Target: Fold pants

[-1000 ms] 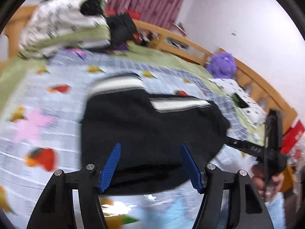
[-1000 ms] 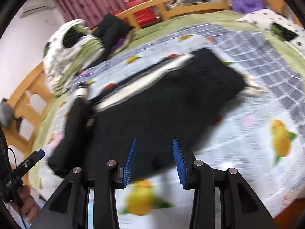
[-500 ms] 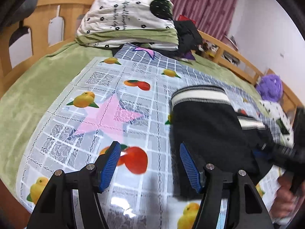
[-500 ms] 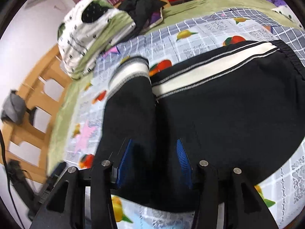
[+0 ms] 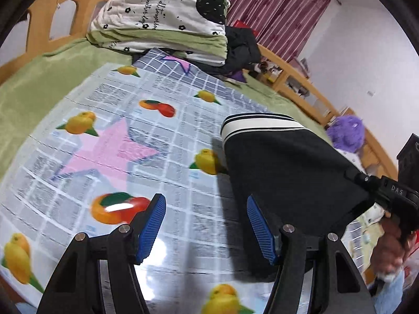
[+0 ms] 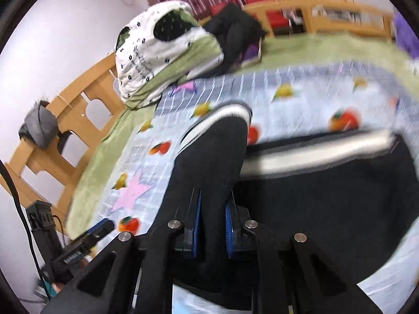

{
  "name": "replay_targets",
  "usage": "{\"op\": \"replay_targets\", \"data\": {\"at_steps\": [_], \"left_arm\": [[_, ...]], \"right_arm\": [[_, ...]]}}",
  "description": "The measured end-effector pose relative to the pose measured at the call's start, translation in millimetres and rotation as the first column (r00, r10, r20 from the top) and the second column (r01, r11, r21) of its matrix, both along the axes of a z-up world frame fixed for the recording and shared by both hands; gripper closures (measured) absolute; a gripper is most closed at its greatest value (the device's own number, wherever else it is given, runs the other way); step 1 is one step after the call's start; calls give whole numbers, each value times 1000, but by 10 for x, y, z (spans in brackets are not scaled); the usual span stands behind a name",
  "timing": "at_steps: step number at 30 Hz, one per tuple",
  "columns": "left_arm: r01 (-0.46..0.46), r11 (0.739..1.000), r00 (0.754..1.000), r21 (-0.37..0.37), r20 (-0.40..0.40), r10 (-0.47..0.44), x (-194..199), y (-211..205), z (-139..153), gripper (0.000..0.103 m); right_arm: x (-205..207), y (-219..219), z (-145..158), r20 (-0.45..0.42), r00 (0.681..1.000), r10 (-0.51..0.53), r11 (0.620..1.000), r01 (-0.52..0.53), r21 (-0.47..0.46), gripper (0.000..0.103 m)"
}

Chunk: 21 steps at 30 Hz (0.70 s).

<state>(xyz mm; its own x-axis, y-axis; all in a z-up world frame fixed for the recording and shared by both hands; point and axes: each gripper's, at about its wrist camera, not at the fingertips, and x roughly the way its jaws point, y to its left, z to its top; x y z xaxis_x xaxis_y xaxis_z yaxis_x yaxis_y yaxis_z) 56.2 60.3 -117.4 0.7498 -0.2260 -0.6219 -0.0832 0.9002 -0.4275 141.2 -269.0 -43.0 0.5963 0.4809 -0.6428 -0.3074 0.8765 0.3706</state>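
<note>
Black knit pants w/ white-striped cuffs [image 5: 285, 172] lie on fruit-print plastic sheet [image 5: 110, 144] over the wooden-framed bed [image 6: 76, 120], toward its near edge. Right tongs [image 6: 212, 225] just closed, pinching a fold of pant leg. Left tongs [image 5: 207, 225] gape apart above bare sheet, nothing between, pants just beside right pad. Folded white-and-green quilt [image 5: 162, 18] at head end. No containers.

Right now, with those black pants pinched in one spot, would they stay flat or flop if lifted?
Probably flop: the black pants already bend over themselves where the right gripper is shut on them. Likely light, bunching easily. The glossy fruit-print mat may let them slide.
</note>
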Motion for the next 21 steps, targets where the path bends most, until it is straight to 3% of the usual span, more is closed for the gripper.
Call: {"op": "replay_targets", "data": {"at_steps": [3,8,12,16,21], "left_arm": [[60,998,998,18,2,-60,12,-215,25,41],[167,986,985,26,-51,-166,116,-751,-37,41],[284,959,954,-12,-99,-284,194,-1208,-182,41],[387,919,919,72,-116,-378,127,-1733,-307,40],[470,872,880,137,-146,-452,-23,-2148,-395,37]], "right_arm": [[36,-388,181,68,997,-24,994,31,-106,88],[108,-1296,135,115,985,-132,978,148,-145,88],[176,-2013,-169,78,968,-240,958,249,-144,88],[370,-2503,-844,-71,944,-323,942,313,-123,87],[242,-2617,-813,22,950,-313,941,313,-127,81]]}}
